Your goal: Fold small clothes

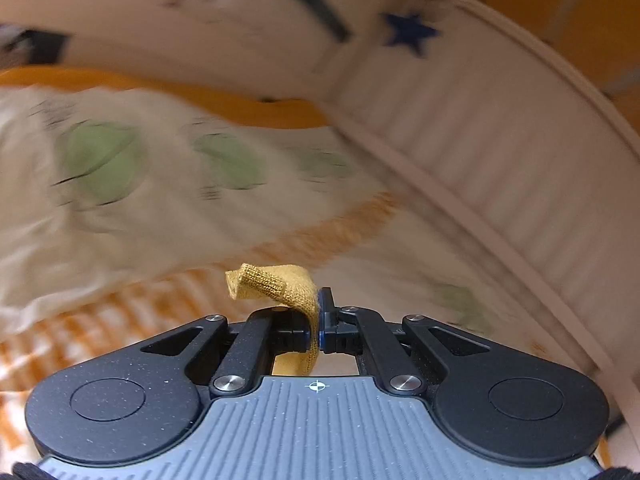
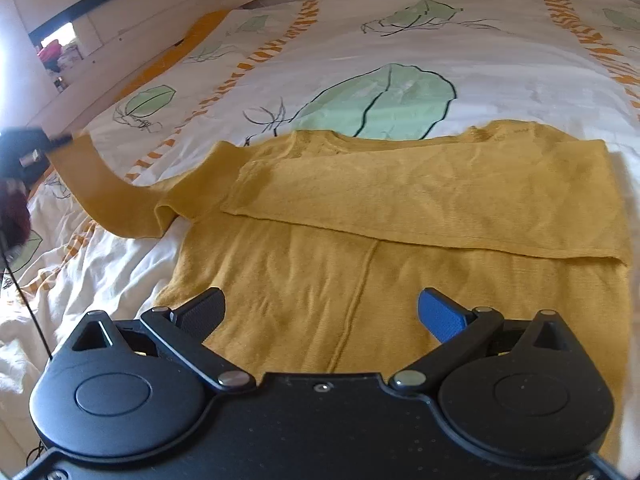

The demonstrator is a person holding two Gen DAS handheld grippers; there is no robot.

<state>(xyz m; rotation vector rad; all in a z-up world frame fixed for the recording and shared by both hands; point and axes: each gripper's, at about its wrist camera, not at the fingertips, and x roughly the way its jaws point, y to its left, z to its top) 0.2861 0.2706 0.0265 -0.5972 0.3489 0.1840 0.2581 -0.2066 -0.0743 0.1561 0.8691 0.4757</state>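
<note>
A mustard-yellow knit sweater (image 2: 400, 208) lies flat on the bed, one side folded over the body. Its left sleeve (image 2: 108, 196) stretches up and left off the bed to my left gripper (image 2: 36, 148), seen at the left edge of the right wrist view. In the left wrist view my left gripper (image 1: 318, 330) is shut on the sleeve cuff (image 1: 280, 286), whose end pokes up between the fingers. My right gripper (image 2: 320, 312) is open and empty, hovering over the sweater's lower hem.
The bed has a white duvet (image 2: 400, 48) with green leaf prints and orange stripes. A white slatted bed frame (image 1: 460, 152) curves along the right of the left wrist view. White cupboards (image 2: 120, 12) stand beyond the bed. The left wrist view is motion-blurred.
</note>
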